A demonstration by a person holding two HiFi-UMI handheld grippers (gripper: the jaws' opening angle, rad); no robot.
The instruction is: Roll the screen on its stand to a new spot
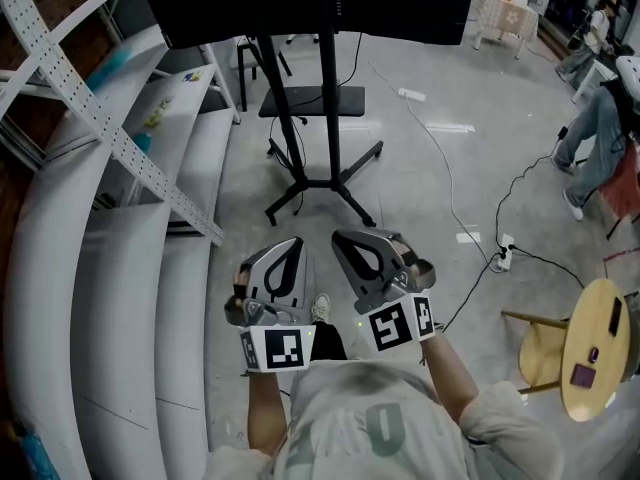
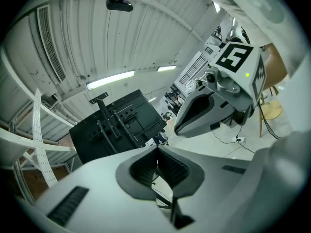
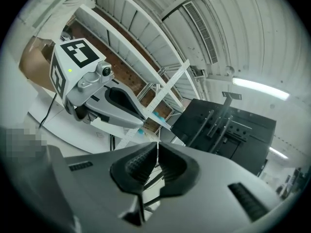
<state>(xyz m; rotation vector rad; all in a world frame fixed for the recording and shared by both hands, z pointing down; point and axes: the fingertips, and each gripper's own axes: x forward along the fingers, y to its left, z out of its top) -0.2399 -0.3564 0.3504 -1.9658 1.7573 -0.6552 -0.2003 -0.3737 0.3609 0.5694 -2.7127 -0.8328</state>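
The screen [image 1: 300, 3] sits at the top centre of the head view, a dark slab cut off by the upper edge, so we see only its lower part. Its stand [image 1: 326, 118] drops from it as a black post to spread legs on the pale floor [image 1: 430, 178]. Whether those legs carry wheels is too small for us to tell. A black shelf [image 1: 312, 101] sits on the post, partly hidden behind it.

In the left gripper view we see the back of the screen [image 2: 121, 125] with its mounting rails, tilted in the middle left of the frame. In the right gripper view it [image 3: 228, 130] fills the middle right.

Below the stand's feet, in the lower middle of the head view, we hold the left gripper [image 1: 293, 248] and the right gripper [image 1: 345, 240] side by side, clear of the stand. Each gripper's own view shows its ribbed pads pressed together with nothing between them, the left [image 2: 158, 152] and the right [image 3: 157, 152] alike.

A metal shelving rack [image 1: 100, 128] runs down the left side, cropped by the frame. At the right, a cable leads to a power strip [image 1: 503, 255], and a round wooden table [image 1: 600, 348] is cut by the right edge. A person [image 1: 600, 118] at the upper right is only partly in frame.
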